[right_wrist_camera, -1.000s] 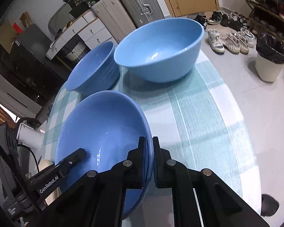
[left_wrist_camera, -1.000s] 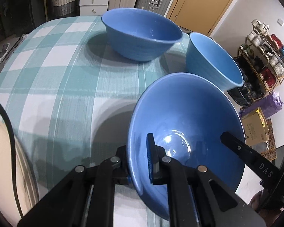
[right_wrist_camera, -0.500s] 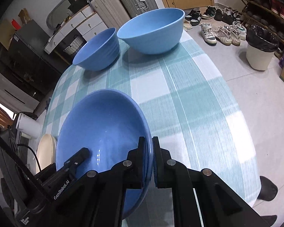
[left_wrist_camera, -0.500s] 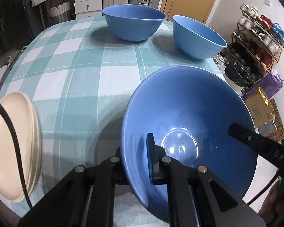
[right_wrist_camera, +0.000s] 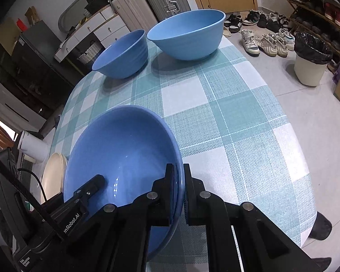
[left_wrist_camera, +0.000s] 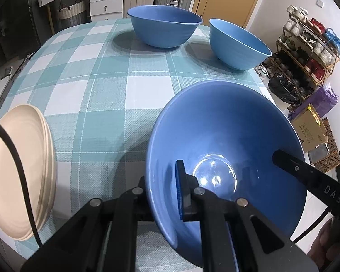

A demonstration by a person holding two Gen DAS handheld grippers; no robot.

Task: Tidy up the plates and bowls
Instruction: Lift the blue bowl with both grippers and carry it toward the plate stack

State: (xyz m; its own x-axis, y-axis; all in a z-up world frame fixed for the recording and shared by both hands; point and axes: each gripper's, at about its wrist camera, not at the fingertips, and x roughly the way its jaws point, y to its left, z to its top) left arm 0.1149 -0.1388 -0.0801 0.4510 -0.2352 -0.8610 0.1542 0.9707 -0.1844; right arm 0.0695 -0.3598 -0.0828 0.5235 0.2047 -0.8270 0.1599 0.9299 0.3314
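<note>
Two grippers: left gripper (left_wrist_camera: 164, 188) and right gripper (right_wrist_camera: 179, 192) each pinch the rim of one bowl (left_wrist_camera: 226, 136)
Left jaws: pressed on the bowl's left rim
Right jaws: pressed on its right rim, lower centre of the right view
Bowl: lower right of the left view, tilted, over the checked surface (left_wrist_camera: 106, 86)
Far bowls: large bowl (left_wrist_camera: 164, 30) and small bowl (left_wrist_camera: 238, 43), upper frame, apart
Plates (left_wrist_camera: 18, 170): cream stack, lower left edge
</note>
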